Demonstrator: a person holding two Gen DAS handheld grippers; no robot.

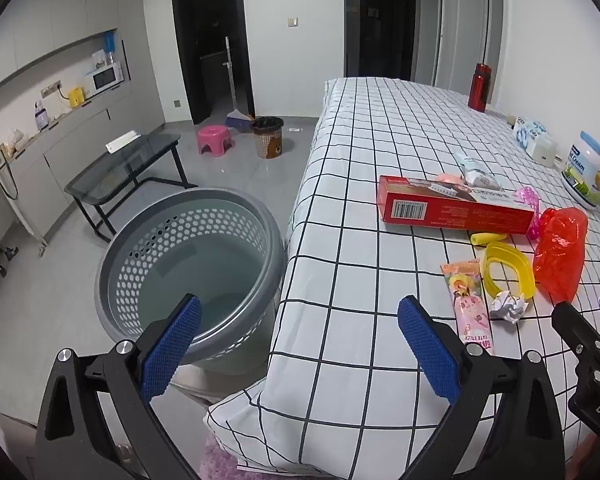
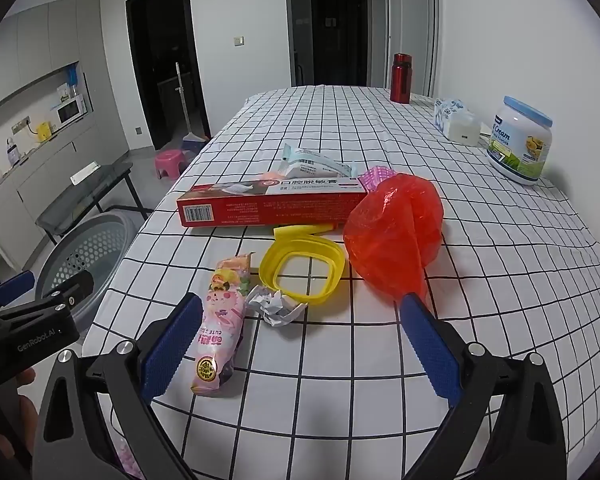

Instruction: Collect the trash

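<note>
Trash lies on the checked tablecloth (image 2: 480, 280): a crumpled paper ball (image 2: 274, 305) (image 1: 508, 307), a pink snack wrapper (image 2: 220, 328) (image 1: 470, 308), a yellow plastic ring (image 2: 302, 268) (image 1: 508, 270), a red plastic bag (image 2: 394, 232) (image 1: 560, 248), a red carton (image 2: 272, 204) (image 1: 452, 206) and a white packet (image 2: 316, 162). A grey perforated bin (image 1: 188, 268) (image 2: 86, 256) stands on the floor beside the table. My left gripper (image 1: 300, 344) is open and empty, between bin and table edge. My right gripper (image 2: 300, 340) is open and empty, just short of the paper ball.
A red bottle (image 2: 401, 78), a tissue pack (image 2: 456, 122) and a cream jar (image 2: 520, 144) stand along the table's right side. A glass side table (image 1: 128, 168), a pink stool (image 1: 215, 140) and a brown bin (image 1: 268, 136) are on the floor.
</note>
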